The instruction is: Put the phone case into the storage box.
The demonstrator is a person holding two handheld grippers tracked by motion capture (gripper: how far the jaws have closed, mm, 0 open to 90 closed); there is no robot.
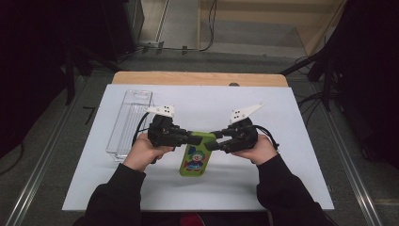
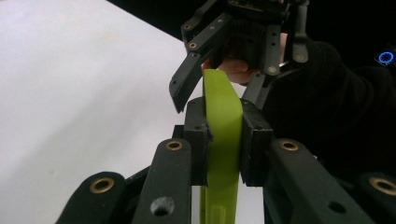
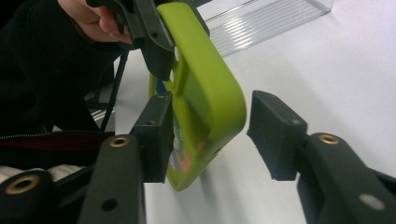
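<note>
The green phone case hangs above the desk, pinched at its top edge by the left gripper, whose pads clamp both faces. The right gripper straddles the opposite corner, one pad touching, the other apart. It looks light, rubbery and bendable; grip the thick rim.

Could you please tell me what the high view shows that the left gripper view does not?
High view alone: the clown picture on the green case's face, the clear plastic tray to its left on the white table, both sleeves, and the floor beyond.

Left gripper view alone: the case edge-on, with the left hand-held gripper pressing its pads on both faces, and a blue ring light at the right edge.

Both: the green case held between the two, and the right hand-held gripper around its other end.
</note>
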